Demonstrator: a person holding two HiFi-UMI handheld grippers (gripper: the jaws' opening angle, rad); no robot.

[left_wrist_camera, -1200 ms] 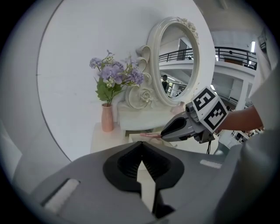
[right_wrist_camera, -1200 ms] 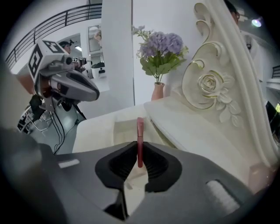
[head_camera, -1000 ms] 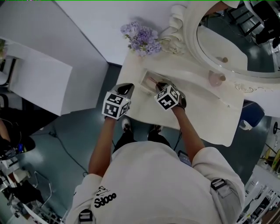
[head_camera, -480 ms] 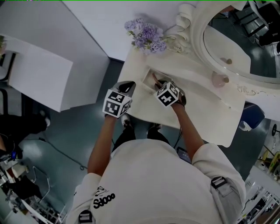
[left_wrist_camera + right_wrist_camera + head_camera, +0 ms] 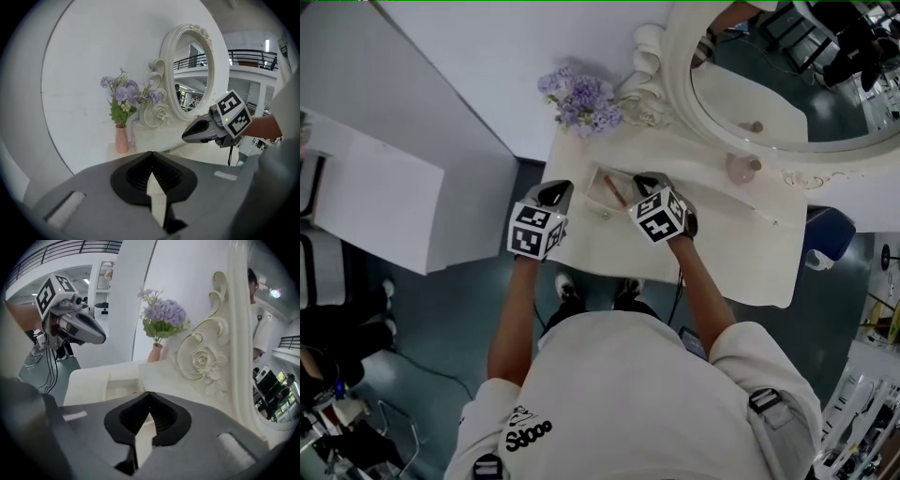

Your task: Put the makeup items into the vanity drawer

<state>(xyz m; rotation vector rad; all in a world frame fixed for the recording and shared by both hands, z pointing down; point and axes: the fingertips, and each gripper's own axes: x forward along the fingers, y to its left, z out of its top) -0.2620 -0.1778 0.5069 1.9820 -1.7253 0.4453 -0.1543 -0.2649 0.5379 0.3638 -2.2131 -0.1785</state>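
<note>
A: First, the left gripper (image 5: 151, 154) — how wide?
B: Tips pressed together, nothing between them. It hangs at the vanity's (image 5: 741, 234) left front edge, just beside the open drawer (image 5: 592, 195).
A: And the right gripper (image 5: 150, 393)?
B: Same — jaws closed, empty, over the drawer's right end.
A: The makeup item?
B: A slim reddish-brown stick (image 5: 614, 190), lying flat in the drawer. Its long axis runs diagonally, far-left to near-right as the person faces it. Which end is the tip, can't tell. Purple flowers (image 5: 578, 98) stand behind the drawer.
</note>
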